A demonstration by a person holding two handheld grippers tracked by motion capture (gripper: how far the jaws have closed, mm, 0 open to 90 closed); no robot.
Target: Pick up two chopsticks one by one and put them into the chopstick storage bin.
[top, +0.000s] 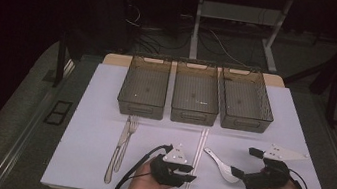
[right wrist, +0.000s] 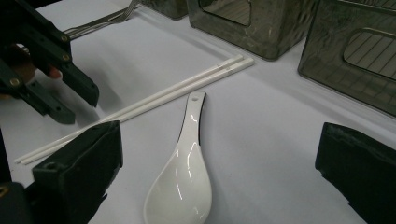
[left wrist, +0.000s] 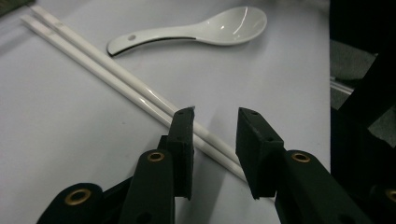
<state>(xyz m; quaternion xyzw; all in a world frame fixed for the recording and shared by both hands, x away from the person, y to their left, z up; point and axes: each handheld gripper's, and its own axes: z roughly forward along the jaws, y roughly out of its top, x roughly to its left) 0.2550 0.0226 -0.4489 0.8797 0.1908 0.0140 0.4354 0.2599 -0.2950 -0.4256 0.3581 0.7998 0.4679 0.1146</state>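
A pair of white chopsticks (top: 201, 145) lies lengthwise in the middle of the white mat. My left gripper (top: 191, 173) lies low over their near end. In the left gripper view the chopsticks (left wrist: 107, 74) run between its jaws, and my left gripper (left wrist: 215, 114) is open, its pads off them. A white ceramic spoon (top: 224, 167) lies to the right of the chopsticks. My right gripper (top: 243, 162) is wide open, one jaw on either side of the spoon's bowl (right wrist: 184, 177) without touching it. The right gripper view also shows the chopsticks (right wrist: 187, 88) and the left gripper (right wrist: 79, 107).
Three empty dark mesh bins (top: 140, 108) (top: 192, 117) (top: 244, 123) stand in a row at the back of the mat (top: 102, 115). A steel knife (top: 117, 155) and fork (top: 130, 132) lie side by side at the left. Dark floor surrounds the table.
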